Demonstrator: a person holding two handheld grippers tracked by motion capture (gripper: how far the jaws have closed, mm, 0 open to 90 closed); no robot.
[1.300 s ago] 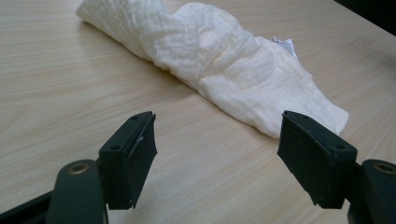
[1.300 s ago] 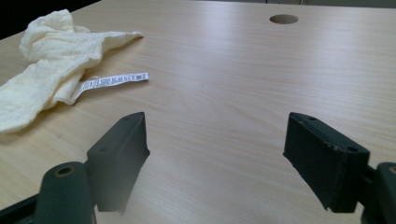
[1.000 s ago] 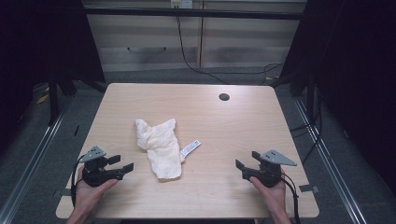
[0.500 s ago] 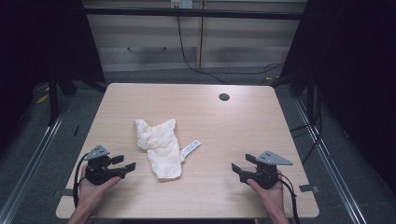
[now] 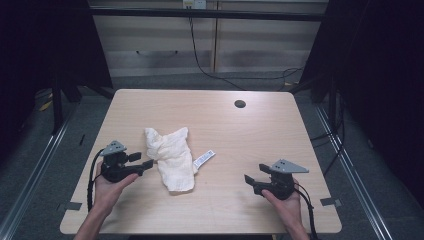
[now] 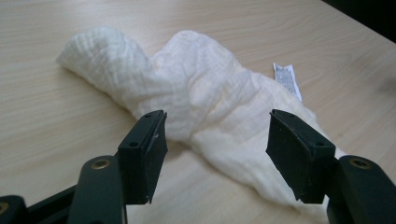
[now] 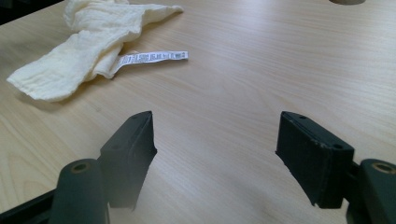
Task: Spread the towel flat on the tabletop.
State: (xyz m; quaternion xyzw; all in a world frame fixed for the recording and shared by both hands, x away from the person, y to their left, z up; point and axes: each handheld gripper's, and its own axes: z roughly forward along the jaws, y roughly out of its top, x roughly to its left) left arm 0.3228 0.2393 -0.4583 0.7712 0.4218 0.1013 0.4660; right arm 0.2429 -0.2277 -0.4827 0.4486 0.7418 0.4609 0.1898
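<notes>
**Both grippers open, cloth lying loose between them**

From the high view I see the left gripper (image 5: pixel 145 164) low over the table (image 5: pixel 260 135) at the near left, its jaws pointing right toward the cream cloth (image 5: pixel 171 156); the tips sit just beside the cloth's left edge, and I cannot tell from above whether they touch it; in the left gripper view the left gripper (image 6: pixel 217 149) has its jaws spread wide with nothing between the pads, and the cloth (image 6: pixel 196 98) lies rumpled just beyond them, resting on the wood.

The cloth sits left of the table's middle, a crumpled strip running from far to near, wider at its far end; a white label (image 5: pixel 203 159) sticks out from its right side and lies flat on the table; in the left gripper view the label (image 6: pixel 287 80) shows past the far side of the fabric.

The right gripper (image 5: pixel 250 181) is at the near right, held in a hand, well apart from the cloth; its jaws point left; in the right gripper view the right gripper (image 7: pixel 215 149) stands open over bare wood, gripping nothing, with the cloth (image 7: pixel 88 42) and the label (image 7: pixel 153 57) farther off at the upper left.

A round dark hole (image 5: pixel 240 104) sits in the table at the far right of centre.
</notes>
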